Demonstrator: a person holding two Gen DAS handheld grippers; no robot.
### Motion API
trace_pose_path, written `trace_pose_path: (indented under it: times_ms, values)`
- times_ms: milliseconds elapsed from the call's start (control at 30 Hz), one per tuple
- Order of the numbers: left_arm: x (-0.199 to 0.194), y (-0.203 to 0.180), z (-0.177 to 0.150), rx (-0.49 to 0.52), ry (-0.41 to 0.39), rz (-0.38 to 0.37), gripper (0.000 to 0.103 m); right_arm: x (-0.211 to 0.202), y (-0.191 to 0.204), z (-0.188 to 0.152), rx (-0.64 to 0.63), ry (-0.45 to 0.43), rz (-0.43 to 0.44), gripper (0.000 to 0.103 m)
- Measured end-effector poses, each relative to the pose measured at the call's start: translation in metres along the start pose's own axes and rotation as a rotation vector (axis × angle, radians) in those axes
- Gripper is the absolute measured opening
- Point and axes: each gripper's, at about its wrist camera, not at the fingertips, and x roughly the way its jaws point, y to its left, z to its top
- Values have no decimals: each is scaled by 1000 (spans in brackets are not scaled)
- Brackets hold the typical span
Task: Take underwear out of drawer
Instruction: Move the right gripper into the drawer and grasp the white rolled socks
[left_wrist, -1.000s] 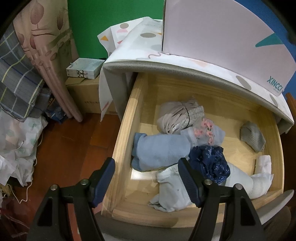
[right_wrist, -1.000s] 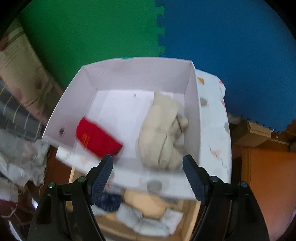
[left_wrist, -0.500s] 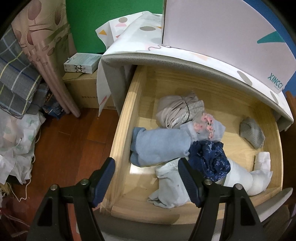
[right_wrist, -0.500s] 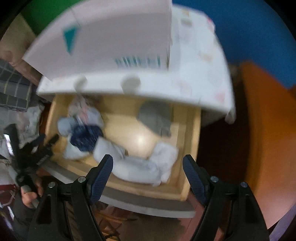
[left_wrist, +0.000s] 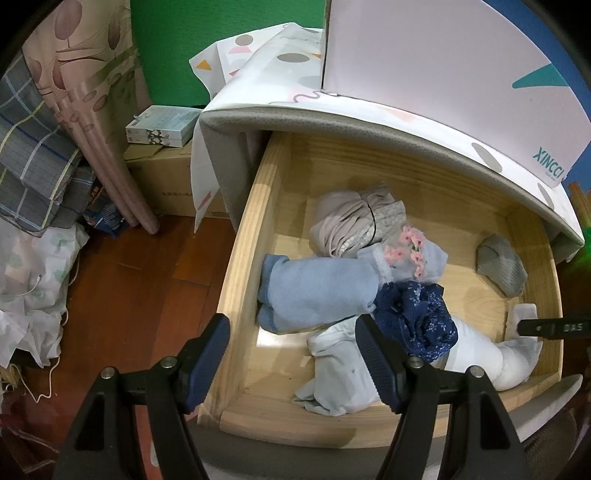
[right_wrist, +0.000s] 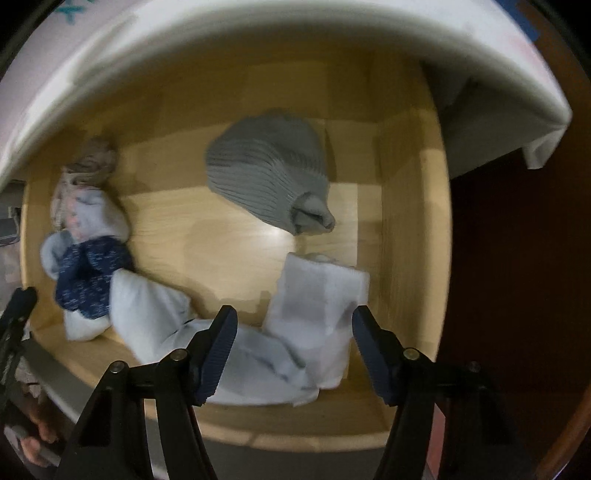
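The wooden drawer (left_wrist: 243, 266) (right_wrist: 406, 221) stands pulled out and holds several rolled garments. Navy floral underwear (left_wrist: 413, 317) (right_wrist: 92, 273) lies near its front, beside a light blue roll (left_wrist: 317, 288) and a beige roll (left_wrist: 351, 221). A grey ribbed piece (right_wrist: 266, 173) (left_wrist: 502, 266) lies at the right. My right gripper (right_wrist: 295, 314) points down into the drawer's front right corner, its jaws closing around a white folded garment (right_wrist: 317, 295) without pressing on it. It shows at the edge of the left wrist view as the right gripper (left_wrist: 550, 326). My left gripper (left_wrist: 291, 325) hangs open over the front left corner.
A white box (left_wrist: 443, 55) stands on the cloth-covered cabinet top (left_wrist: 280, 74) above the drawer. Left of the cabinet are a cardboard box (left_wrist: 162, 177), small packets (left_wrist: 162, 125), a curtain (left_wrist: 85, 103) and piled fabric on the wood floor (left_wrist: 129, 288).
My right gripper has dropped from over the white box down into the drawer, and its jaws have narrowed around the white garment. The left gripper has stayed in place.
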Motion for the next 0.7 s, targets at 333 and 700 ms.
trace_pose_path:
  times_ms: [333,700]
  values:
    - [0,-2,1,1,4,-12,72,17,10,5,-41,4,-79,64]
    - [1,-3,1,3,8,-15,72,28,30,13,-133,2,-225,57]
